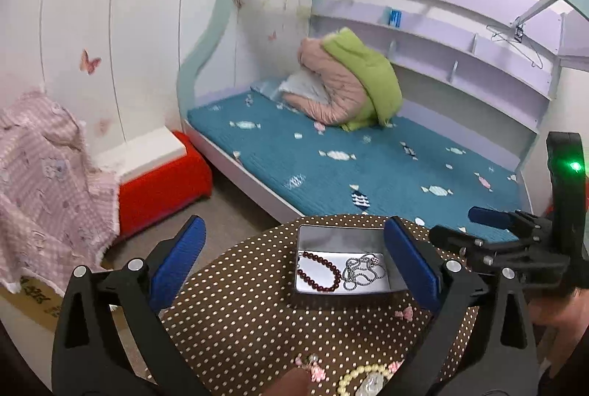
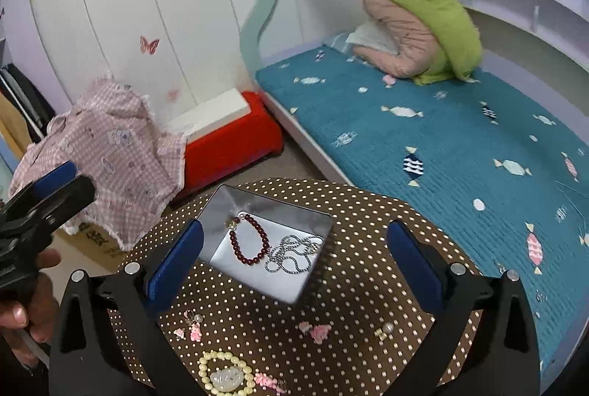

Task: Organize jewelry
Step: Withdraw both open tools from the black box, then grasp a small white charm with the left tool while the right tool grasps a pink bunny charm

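A silver tin (image 1: 331, 234) (image 2: 235, 204) stands on a round brown polka-dot table (image 1: 239, 315) (image 2: 353, 285). In it lie a dark red bead bracelet (image 1: 318, 271) (image 2: 250, 241) and a silver chain (image 1: 362, 271) (image 2: 292, 254). On the cloth nearer me lie a cream bead bracelet (image 2: 224, 375) (image 1: 362, 377), pink bow pieces (image 2: 316, 331) (image 1: 404, 314) and a pearl earring (image 2: 384, 329). My left gripper (image 1: 294, 267) is open and empty, above the table beside the tin. My right gripper (image 2: 294, 271) is open and empty over the tin's near edge; it also shows in the left wrist view (image 1: 489, 217).
A bed with a teal cover (image 1: 368, 156) (image 2: 441, 138) lies behind the table, with folded pink and green quilts (image 1: 349, 83). A red and white box (image 1: 162, 175) (image 2: 228, 134) and a pink checked cloth (image 1: 48, 182) (image 2: 110, 153) stand to the left on the floor.
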### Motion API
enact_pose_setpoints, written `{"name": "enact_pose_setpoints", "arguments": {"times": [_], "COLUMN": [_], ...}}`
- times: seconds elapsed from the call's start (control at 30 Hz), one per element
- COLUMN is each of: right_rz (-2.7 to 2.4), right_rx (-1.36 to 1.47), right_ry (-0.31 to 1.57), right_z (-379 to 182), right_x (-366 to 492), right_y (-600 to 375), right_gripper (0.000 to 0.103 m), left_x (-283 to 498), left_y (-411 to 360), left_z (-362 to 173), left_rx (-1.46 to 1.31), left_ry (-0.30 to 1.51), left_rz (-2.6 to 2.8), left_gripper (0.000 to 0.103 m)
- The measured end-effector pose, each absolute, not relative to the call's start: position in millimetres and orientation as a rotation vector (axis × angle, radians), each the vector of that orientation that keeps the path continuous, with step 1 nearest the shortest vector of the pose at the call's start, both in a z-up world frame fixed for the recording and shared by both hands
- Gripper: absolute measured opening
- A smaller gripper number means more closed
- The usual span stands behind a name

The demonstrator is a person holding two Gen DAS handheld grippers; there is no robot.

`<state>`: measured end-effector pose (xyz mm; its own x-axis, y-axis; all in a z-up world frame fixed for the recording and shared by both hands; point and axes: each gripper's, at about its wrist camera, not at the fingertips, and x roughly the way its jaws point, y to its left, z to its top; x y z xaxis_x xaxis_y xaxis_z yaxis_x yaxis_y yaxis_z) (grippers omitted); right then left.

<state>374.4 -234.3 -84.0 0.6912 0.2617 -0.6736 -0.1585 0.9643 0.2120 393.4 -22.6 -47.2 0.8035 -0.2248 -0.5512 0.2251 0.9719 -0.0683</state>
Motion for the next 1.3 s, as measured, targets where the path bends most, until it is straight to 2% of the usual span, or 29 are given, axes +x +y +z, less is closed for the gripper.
{"name": "enact_pose_setpoints", "arguments": {"times": [0.57,1.3], "right_rz": [0.153,0.078], "right_rx": [0.167,0.139], "right_ry": [0.520,0.440], "right_z": [-18,-45], "right_x": [237,125], "right_y": [-259,-232], "right_gripper": [0.096,0.096], "left_x": [257,153], "left_y": [-17,5], "left_z": [-20,-42], "left_rx": [0.065,0.007], "left_ry": [0.402,0.378], "left_rz": [-0.163,-0.116], "left_gripper": [0.098,0.098]}}
